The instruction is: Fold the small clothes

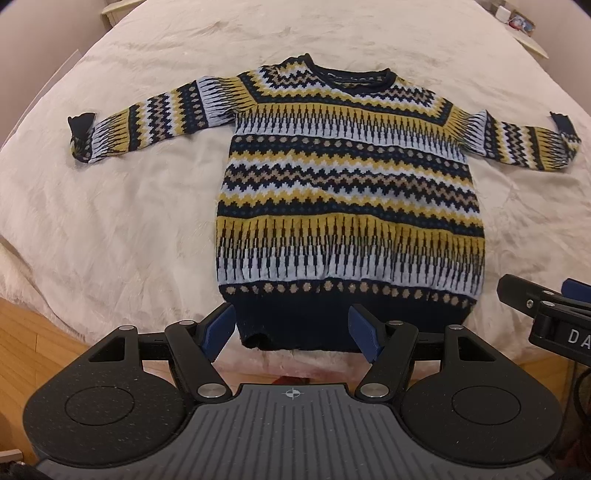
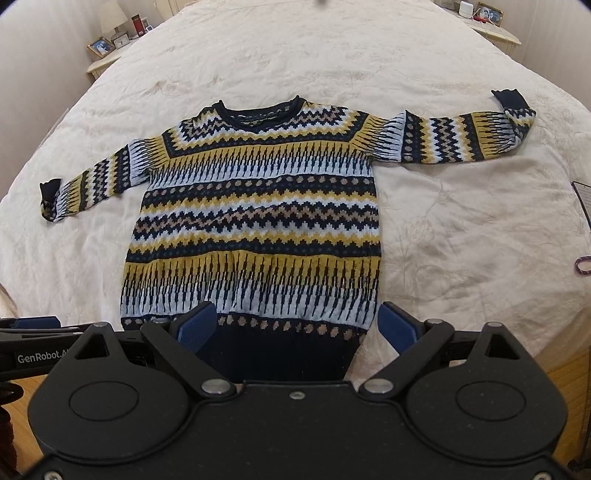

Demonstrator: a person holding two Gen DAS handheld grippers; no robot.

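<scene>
A small knit sweater (image 1: 347,177) with navy, yellow and white zigzag bands lies flat, front up, on a cream bedspread (image 1: 129,221). Both sleeves are spread out sideways. Its navy hem (image 1: 295,325) is nearest me and its collar (image 2: 258,110) is farthest. My left gripper (image 1: 291,328) hangs open over the hem's left part, blue pads wide apart and pressing on nothing. My right gripper (image 2: 297,325) is open over the hem's right part, with its right pad past the sweater's side edge. Each gripper also shows at the edge of the other's view.
The bedspread (image 2: 461,221) covers a wide bed, with wooden floor (image 1: 33,332) at its near edge. A nightstand (image 2: 107,55) with a lamp and photo frames stands far left, another nightstand (image 2: 491,26) far right. A purple band (image 2: 583,266) lies at the bed's right edge.
</scene>
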